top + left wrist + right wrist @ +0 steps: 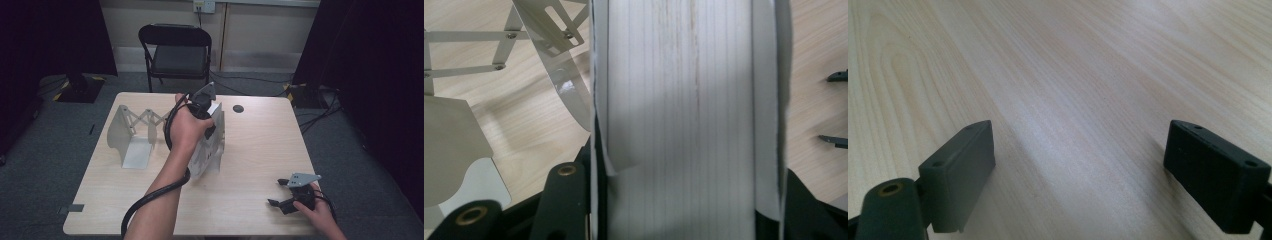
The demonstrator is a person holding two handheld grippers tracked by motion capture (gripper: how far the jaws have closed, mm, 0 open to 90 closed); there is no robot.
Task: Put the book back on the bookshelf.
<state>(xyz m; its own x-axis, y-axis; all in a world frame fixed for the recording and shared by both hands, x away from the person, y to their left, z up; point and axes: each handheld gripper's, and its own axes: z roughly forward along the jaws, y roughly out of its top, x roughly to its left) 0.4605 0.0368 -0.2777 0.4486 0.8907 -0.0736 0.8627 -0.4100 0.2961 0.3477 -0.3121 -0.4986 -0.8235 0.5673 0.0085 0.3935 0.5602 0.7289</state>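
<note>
Mid-table: left hand-held gripper [209, 116] clamps book [207, 150]; rack [131, 134] beside.

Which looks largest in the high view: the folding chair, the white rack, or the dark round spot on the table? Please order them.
1. Folding chair
2. White rack, close to the chair in apparent size and nearer the camera, so unsure
3. Dark round spot

Rack [132, 135] stands on the table's [250, 150] left part. Book [207, 150] stands upright just right of it, near mid-table, left gripper [205, 107] on its top. Right gripper [287, 192] sits at the near right corner, well apart. Chair [175, 50] stands behind the table.
</note>
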